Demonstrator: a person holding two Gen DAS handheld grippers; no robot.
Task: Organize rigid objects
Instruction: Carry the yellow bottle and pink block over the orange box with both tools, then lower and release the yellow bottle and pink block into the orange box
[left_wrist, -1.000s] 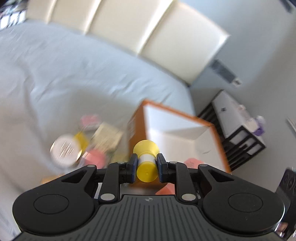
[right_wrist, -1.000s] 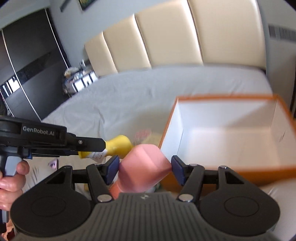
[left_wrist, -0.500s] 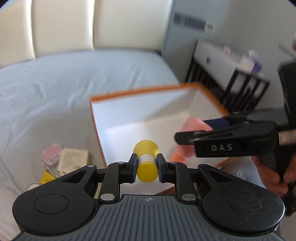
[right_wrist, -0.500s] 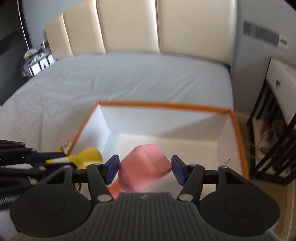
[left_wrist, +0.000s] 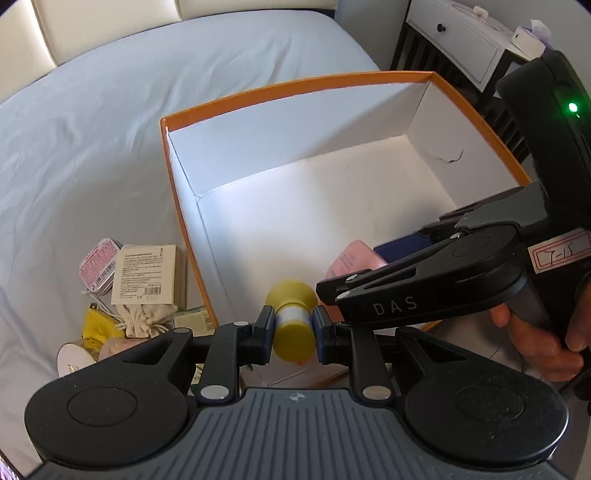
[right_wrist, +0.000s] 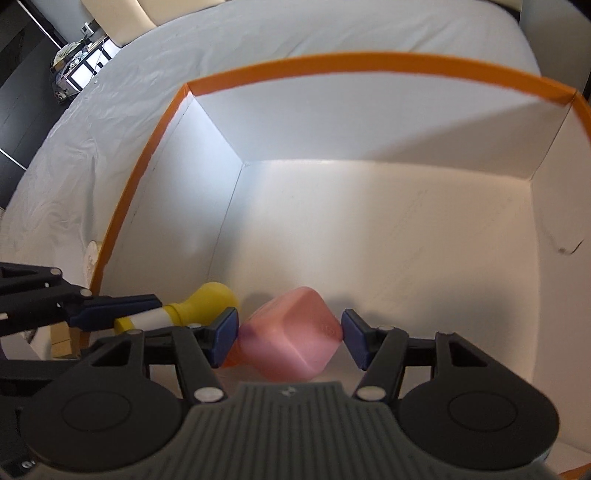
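yellow bottle (left_wrist: 293, 325): white band, flared end | pink container (right_wrist: 291, 332): boxy, translucent

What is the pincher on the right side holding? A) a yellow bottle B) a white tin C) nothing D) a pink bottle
D: in the right wrist view, the right gripper has its blue pads pressed on both sides of the pink bottle, above the orange box.

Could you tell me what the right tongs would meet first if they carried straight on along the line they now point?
Most likely the white floor of the orange-rimmed box. The right tongs, shut on the pink container, point steeply down into it, and nothing else shows ahead, though how far off the floor lies is unclear.
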